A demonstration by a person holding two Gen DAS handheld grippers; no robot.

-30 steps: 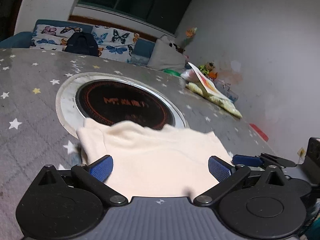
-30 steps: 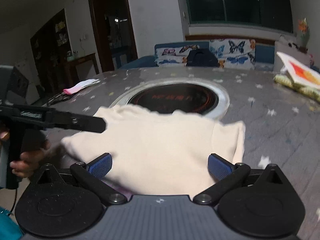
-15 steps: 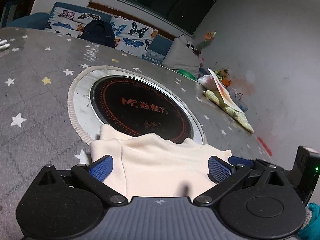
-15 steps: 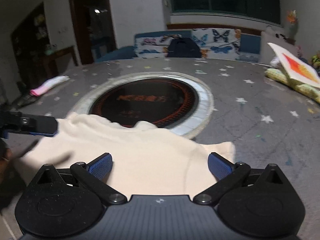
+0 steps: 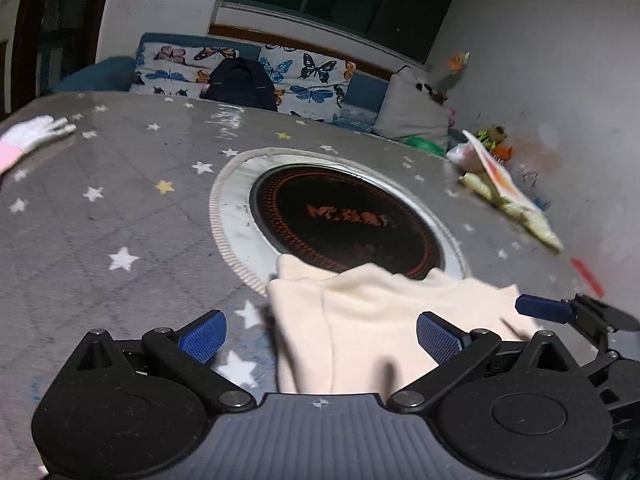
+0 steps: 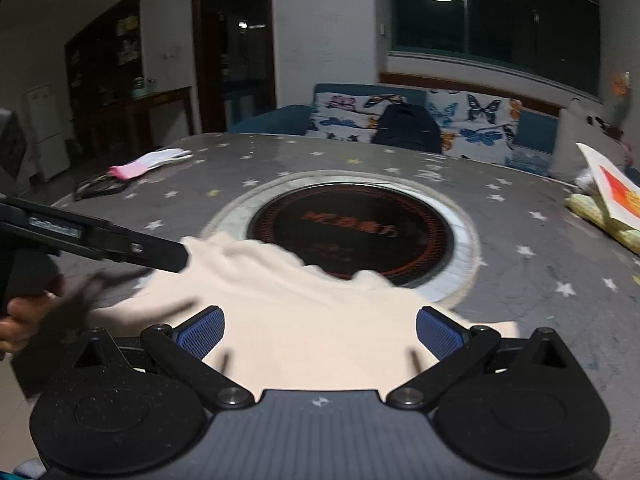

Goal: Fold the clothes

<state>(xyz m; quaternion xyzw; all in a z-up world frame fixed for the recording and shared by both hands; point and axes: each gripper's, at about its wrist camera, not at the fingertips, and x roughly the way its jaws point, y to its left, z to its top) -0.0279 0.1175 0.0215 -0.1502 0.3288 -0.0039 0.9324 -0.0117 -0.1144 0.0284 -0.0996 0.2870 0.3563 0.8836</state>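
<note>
The cream-coloured soft knit garment (image 5: 384,320) lies at the lower middle of both views, on the near part of the grey star-printed table (image 5: 120,208), its far edge lapping over the rim of the round black cooktop with orange lettering (image 5: 344,220) set into the middle of the table. In the left wrist view a layered edge runs down the left part of the cloth, so at least one portion seems doubled over the rest; the far edge is rumpled, not squared.

The left claw (image 5: 320,336) hangs just above the garment with its blue pads spread wide and nothing between them. The right claw (image 6: 320,334) is likewise released and empty, with cloth showing below the gap. In the right wrist view the left tool reaches in from the left edge, its tip at the upper left corner of the cloth, and a hand (image 6: 24,316) grips its handle; whether that tip touches the fabric I cannot tell through the blur.

My judgement: the garment is partly gathered but not a neat packet, so either a fold is midway or a rough one awaits smoothing.

Further out, a white and pink glove (image 6: 150,162) lies at the far left of the table, a butterfly-print sofa (image 6: 420,120) stands behind.
</note>
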